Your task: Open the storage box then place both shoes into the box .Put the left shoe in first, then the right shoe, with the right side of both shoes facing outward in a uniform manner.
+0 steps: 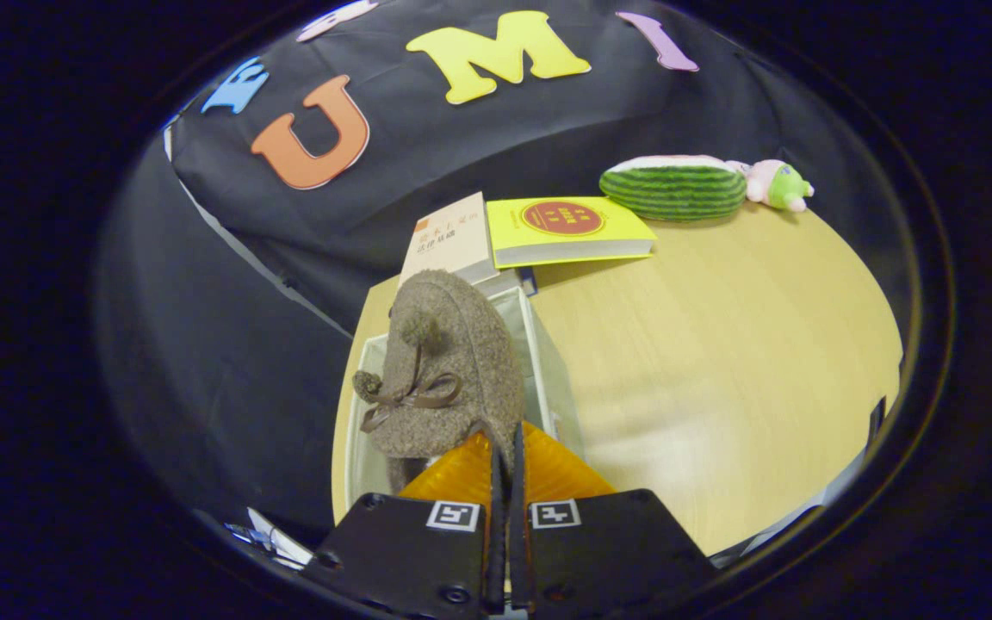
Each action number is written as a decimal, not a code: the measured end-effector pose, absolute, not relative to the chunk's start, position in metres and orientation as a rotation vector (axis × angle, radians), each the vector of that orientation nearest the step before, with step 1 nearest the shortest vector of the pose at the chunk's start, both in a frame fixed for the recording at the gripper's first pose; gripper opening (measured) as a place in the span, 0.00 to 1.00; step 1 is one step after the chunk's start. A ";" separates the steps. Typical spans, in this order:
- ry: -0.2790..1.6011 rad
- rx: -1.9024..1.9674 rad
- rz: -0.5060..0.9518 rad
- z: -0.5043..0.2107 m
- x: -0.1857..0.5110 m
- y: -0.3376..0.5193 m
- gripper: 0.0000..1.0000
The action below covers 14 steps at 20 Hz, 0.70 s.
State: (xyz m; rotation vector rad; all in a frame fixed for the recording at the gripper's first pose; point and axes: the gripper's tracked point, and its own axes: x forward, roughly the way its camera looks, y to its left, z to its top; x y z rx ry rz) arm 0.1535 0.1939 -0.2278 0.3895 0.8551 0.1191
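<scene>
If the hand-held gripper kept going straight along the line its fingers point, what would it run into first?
The hand-held gripper is closed on the brown shoe's rim, over the storage box. Straight ahead is the shoe itself, then probably the stacked books; depth is unclear.

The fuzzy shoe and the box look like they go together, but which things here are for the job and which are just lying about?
For the job:
- brown fuzzy shoe, pinched in the nearly closed tongs and held over the box
- open white box

Just lying about:
- yellow book
- pale book
- watermelon toy
- small plush toy
- wooden table, which they rest on
</scene>
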 end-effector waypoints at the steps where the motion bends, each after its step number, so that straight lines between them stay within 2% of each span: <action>1: 0.825 0.386 0.139 -0.225 0.155 0.196 0.10; 2: 0.782 0.378 0.152 -0.219 0.156 0.195 0.14; 3: 0.737 0.341 0.144 -0.214 0.157 0.189 0.27; 4: 0.683 0.296 0.134 -0.200 0.156 0.181 0.34; 7: 0.537 0.154 0.151 -0.164 0.152 0.185 1.00; 14: 0.204 0.014 0.136 -0.058 0.118 0.169 1.00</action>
